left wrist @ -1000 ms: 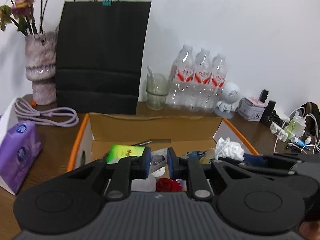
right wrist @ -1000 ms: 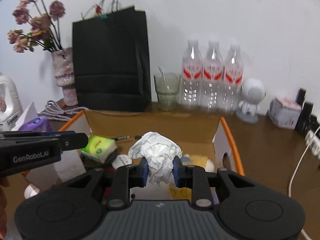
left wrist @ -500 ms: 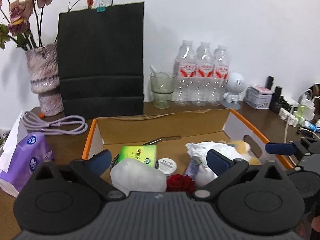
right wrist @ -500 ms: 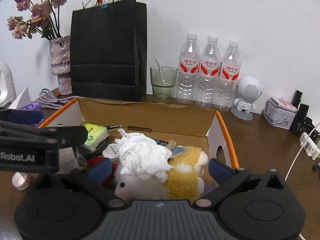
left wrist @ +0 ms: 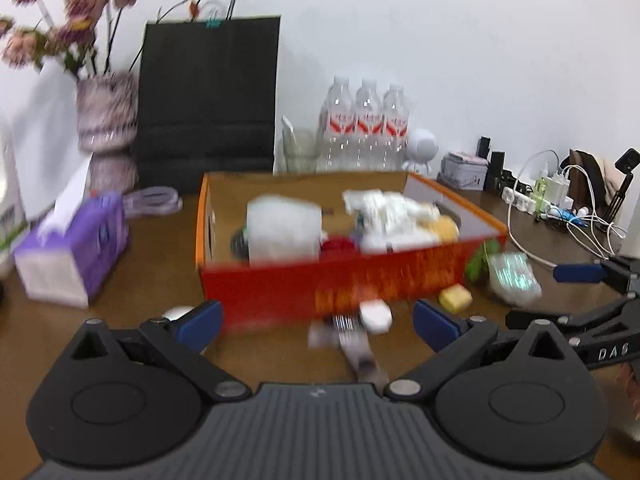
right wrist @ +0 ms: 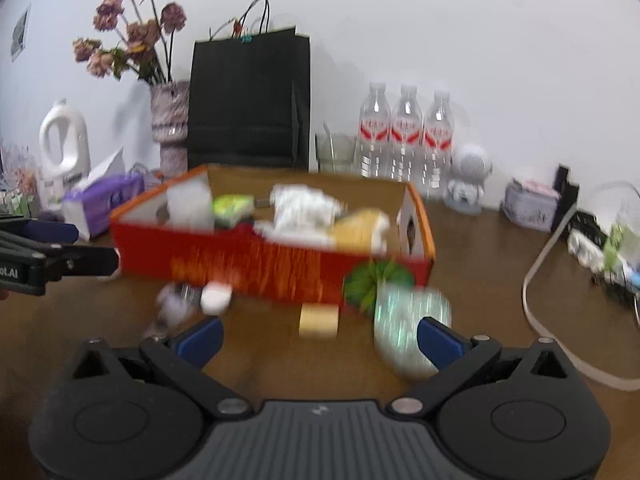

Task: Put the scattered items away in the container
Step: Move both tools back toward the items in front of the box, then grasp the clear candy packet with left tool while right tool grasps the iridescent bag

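The left gripper (left wrist: 316, 322) hangs low over the brown counter (left wrist: 160, 280) with its blue-tipped fingers spread wide and nothing between them. The right gripper (right wrist: 320, 338) stands the same way, fingers far apart and empty, a little to the right of the other; its tip shows at the right edge of the left wrist view, and the left one's tip shows at the left edge of the right wrist view.

Ahead of both sits the open cardboard box (left wrist: 332, 284), red on its near wall and orange along its rims. Inside it lie a pale translucent container (left wrist: 284, 232), a crumpled white tissue (left wrist: 380, 204), a yellow and white soft toy (right wrist: 360, 230), a green packet (right wrist: 234, 204) and something red (left wrist: 338, 246).

Several items lie on the counter in front of the box, just beside its near wall: a small white cap-like piece (left wrist: 376, 316), a blurred pale and dark object (left wrist: 352, 344), a small yellow block (right wrist: 319, 320), a green leafy ball (right wrist: 376, 280) and a shiny greenish wrapped packet (right wrist: 408, 320). The packet lies just ahead of the right gripper's right finger.

A purple tissue box (left wrist: 76, 248) sits left of the cardboard box. Behind it stand a black paper bag (left wrist: 208, 96), a vase of dried flowers (left wrist: 106, 120), a glass (left wrist: 300, 150) and three water bottles (left wrist: 364, 124).
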Motion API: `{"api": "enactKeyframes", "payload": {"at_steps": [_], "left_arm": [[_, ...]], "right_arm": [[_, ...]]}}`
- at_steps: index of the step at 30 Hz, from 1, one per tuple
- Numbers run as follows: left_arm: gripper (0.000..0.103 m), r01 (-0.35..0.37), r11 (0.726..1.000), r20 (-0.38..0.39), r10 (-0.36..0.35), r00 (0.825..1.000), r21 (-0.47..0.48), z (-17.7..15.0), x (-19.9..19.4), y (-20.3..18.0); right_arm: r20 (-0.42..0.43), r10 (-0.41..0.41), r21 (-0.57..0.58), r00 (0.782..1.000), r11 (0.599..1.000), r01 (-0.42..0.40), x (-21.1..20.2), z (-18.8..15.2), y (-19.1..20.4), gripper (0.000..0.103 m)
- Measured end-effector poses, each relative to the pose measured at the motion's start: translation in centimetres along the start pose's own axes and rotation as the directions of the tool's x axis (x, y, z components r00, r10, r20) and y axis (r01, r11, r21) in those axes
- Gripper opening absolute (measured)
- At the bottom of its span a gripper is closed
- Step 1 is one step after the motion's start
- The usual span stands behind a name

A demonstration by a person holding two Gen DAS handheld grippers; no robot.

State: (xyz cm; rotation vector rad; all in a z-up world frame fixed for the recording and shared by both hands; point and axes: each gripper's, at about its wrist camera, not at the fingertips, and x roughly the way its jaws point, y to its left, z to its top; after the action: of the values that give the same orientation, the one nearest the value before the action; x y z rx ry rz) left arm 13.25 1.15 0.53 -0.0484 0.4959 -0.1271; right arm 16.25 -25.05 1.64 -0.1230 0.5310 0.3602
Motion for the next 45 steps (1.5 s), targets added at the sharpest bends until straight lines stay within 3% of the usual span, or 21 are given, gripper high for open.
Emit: {"api": "enactKeyframes", "payload": {"at_steps": [6,14,22,37,42,45], "left_arm": [[0.103,-0.044,0.999,-0.04,0.044,0.998,-0.011,-3.1,0.3,-0.5],[0.103,-0.103,0.995,-0.033,0.104,0.994,0.015,-3.4,-0.1,-1.1],[0.103,-0.096,0.994,-0.032,0.098,0.995,0.06,-3.5,0.0,-1.9],[0.103,-0.088,0.995,-0.063,0.091,0.994,0.052,-3.5,0.4,-1.7],[0.103,-0.112,0.989,-0.087,0.12,0.989,0.096,-3.5,1.1,-2.5],[0.1,-0.102,0.99,-0.091,0.111,0.99,0.098,-3.1,2.0,-3.1]], "right_arm": [[-0.035,-0.027,0.019,0.999,0.999,0.028,0.4,-2.3,0.5,0.103],[-0.045,-0.08,0.015,0.996,0.997,0.081,0.4,-2.5,0.5,0.103],[-0.034,-0.094,-0.012,0.995,0.996,0.093,0.2,-2.4,0.9,0.103],[-0.051,-0.09,0.0,0.995,0.996,0.09,0.5,-2.4,0.7,0.103],[-0.051,-0.047,0.053,0.998,0.997,0.05,0.8,-2.3,-0.5,0.103],[-0.055,-0.078,0.091,0.995,0.992,0.082,1.5,-1.7,-2.1,0.103]]}}
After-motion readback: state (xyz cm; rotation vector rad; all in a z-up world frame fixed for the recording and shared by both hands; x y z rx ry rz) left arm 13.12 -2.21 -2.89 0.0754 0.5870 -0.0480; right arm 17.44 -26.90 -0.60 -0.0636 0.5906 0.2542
